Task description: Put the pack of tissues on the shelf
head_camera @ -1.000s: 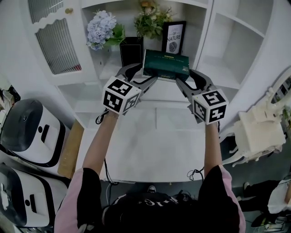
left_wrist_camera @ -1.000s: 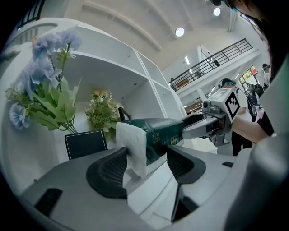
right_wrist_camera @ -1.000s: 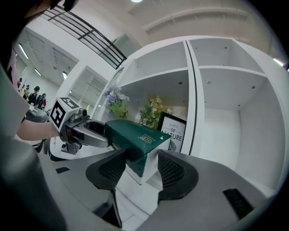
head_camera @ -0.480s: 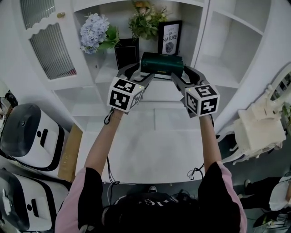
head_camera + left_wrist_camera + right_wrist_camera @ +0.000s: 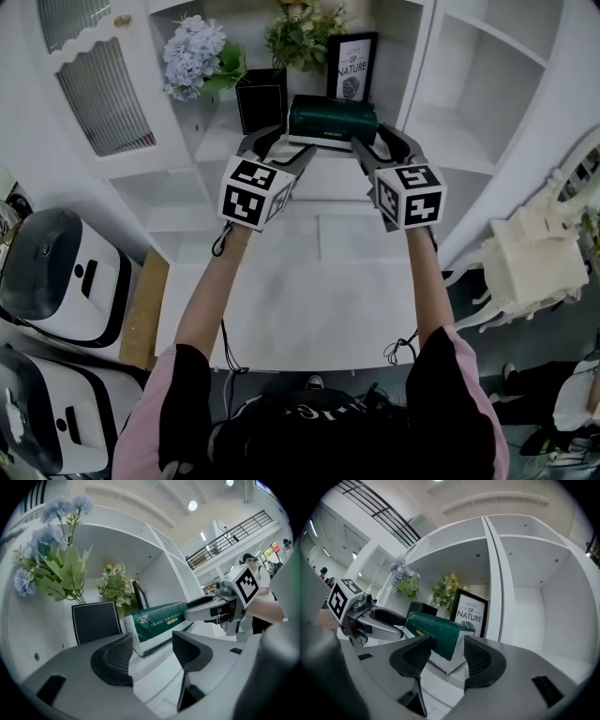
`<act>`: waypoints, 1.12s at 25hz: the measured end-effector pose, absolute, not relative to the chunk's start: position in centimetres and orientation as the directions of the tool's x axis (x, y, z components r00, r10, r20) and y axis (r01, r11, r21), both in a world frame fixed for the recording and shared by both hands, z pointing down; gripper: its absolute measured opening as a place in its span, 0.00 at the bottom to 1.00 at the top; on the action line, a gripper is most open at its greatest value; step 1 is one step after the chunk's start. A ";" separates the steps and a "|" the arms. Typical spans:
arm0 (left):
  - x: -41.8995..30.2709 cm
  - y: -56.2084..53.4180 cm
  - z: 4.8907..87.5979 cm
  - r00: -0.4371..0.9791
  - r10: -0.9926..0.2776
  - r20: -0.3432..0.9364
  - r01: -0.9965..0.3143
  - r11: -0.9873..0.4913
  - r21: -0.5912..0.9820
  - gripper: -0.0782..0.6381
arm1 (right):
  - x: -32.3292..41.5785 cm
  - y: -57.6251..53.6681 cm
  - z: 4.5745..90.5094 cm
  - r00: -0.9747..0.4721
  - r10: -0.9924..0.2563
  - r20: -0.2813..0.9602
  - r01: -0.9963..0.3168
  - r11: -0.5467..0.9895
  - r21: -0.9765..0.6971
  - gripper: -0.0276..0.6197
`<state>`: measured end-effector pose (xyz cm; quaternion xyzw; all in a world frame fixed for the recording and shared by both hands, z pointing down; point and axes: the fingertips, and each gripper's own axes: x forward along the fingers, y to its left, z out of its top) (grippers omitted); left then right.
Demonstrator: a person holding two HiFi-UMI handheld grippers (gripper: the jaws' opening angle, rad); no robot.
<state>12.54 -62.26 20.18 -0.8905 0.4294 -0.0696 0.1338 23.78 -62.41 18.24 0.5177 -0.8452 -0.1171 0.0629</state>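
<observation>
The pack of tissues (image 5: pixel 332 120), dark green on top and white below, lies level on the white shelf (image 5: pixel 323 187) in front of a framed print. My two grippers flank its ends. The right gripper (image 5: pixel 370 150) has the pack's right end (image 5: pixel 440 637) between its pads and is shut on it. The left gripper (image 5: pixel 281 150) stands wide open, and the pack's left end (image 5: pixel 150 623) sits just beyond its tips (image 5: pixel 150 656), apart from the pads. In the left gripper view one finger of the right gripper (image 5: pixel 201 610) runs along the pack's far end.
Inside the same shelf bay stand a black box (image 5: pixel 261 98), blue flowers (image 5: pixel 192 52), a green plant (image 5: pixel 300 33) and the framed print (image 5: pixel 351 67). An empty bay (image 5: pixel 469 103) lies to the right. A white table (image 5: pixel 309 300) sits below, with white appliances (image 5: pixel 56 272) at left.
Both grippers have carried the pack forward and deeper into the shelf bay, and it has gone from tilted in the air to level on the board.
</observation>
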 end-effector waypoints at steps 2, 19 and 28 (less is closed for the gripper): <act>12.2 -61.4 20.2 0.639 -0.769 -0.001 -0.740 -0.614 -0.276 0.49 | 23.9 -62.2 18.4 -0.450 -0.893 -0.014 -0.863 0.431 0.263 0.41; 8.4 -52.2 31.0 0.737 -0.670 0.084 -0.656 -0.740 -0.145 0.49 | 20.3 -54.3 27.2 -0.490 -0.871 0.030 -0.859 0.488 0.155 0.41; 4.0 -45.3 39.2 0.757 -0.632 0.165 -0.629 -0.773 -0.076 0.48 | 17.0 -47.9 37.1 -0.487 -0.859 0.158 -0.866 0.498 0.041 0.41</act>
